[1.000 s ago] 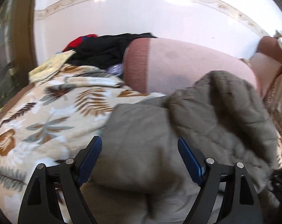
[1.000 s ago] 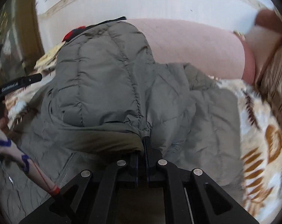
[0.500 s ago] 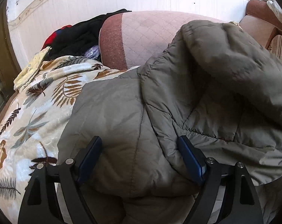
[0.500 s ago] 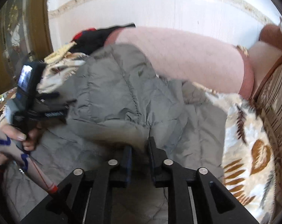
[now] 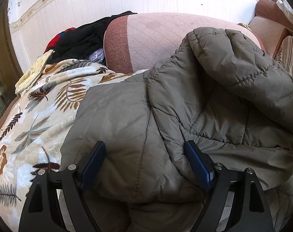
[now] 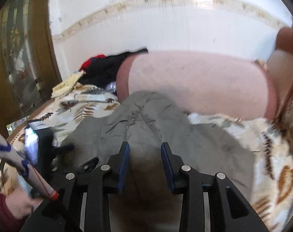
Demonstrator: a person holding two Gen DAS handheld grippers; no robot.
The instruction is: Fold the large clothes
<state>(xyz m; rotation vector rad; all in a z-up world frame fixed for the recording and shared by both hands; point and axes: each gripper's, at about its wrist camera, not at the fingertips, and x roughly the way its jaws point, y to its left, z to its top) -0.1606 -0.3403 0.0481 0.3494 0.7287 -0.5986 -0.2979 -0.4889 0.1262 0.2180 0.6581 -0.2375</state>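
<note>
A grey-olive quilted jacket [image 5: 214,96] lies on a leaf-print blanket [image 5: 36,119], its right part folded over in a puffy roll. My left gripper [image 5: 146,160] is open wide and low over the jacket's near edge, with a bulge of fabric between its blue pads [image 5: 94,162]. In the blurred right wrist view the jacket [image 6: 146,119] lies flat below and ahead. My right gripper [image 6: 145,158] hangs above it with its jaws opening and nothing between them. The left gripper's black body [image 6: 43,145] shows at the left, held by a hand [image 6: 18,203].
A pink quilted sofa cushion [image 5: 156,38] stands behind the jacket. Black and red clothes [image 5: 78,40] and a pale yellow cloth [image 5: 34,71] are piled at the back left. A wooden door [image 6: 20,58] is on the left, a wooden armrest [image 5: 287,44] on the right.
My right gripper let go of the jacket fold, opened, and rose back from it; the fold now lies down. My left gripper sank onto the jacket's edge, then stayed still.
</note>
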